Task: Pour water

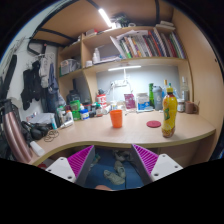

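Hovering before a curved desk [120, 138], the tool [113, 158] is gaping wide; beyond it, a cup [117, 118], a bottle [170, 112], shelved books [150, 45].

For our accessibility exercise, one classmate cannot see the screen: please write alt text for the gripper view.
The hand-held gripper hangs open and empty before a curved desk, with nothing between its pink pads. Beyond the fingers stand an orange cup and, to its right, a bottle of yellow drink beside a small red lid. Bookshelves rise behind.

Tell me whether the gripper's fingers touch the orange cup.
Apart. The gripper view shows the orange cup standing on the desk well beyond the open gripper.
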The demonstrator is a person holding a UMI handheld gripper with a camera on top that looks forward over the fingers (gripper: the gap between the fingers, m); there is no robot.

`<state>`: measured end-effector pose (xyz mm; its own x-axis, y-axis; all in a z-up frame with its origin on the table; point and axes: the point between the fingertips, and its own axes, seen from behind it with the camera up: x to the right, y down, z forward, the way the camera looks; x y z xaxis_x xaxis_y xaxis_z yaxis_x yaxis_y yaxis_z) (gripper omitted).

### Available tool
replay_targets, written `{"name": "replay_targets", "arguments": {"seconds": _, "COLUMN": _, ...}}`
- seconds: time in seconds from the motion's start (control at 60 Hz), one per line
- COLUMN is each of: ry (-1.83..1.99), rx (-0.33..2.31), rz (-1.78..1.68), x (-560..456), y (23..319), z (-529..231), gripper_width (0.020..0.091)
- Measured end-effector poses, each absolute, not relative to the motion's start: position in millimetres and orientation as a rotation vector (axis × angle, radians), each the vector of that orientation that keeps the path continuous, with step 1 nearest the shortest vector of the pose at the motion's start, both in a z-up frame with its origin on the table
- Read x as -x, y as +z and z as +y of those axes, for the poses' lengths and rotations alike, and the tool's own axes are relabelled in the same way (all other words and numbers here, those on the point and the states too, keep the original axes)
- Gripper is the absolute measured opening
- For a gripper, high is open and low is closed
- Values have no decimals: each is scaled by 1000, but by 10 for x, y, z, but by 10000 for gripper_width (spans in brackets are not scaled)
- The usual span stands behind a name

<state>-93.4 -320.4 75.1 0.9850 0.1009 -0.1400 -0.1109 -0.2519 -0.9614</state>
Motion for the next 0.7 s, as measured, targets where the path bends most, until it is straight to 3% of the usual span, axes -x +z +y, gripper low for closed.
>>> {"name": "replay_targets", "arguments": {"seconds": 0.333, "ry": 150, "rx": 1748, "rz": -12, "x": 727, "y": 846, "z": -2974, "gripper_width": 803}}
{"name": "replay_targets", "arguments": {"seconds": 0.7, "ry": -132, "rx": 1681, "rz": 111, "x": -958, "y": 784, "z": -2281, "gripper_width": 804}}
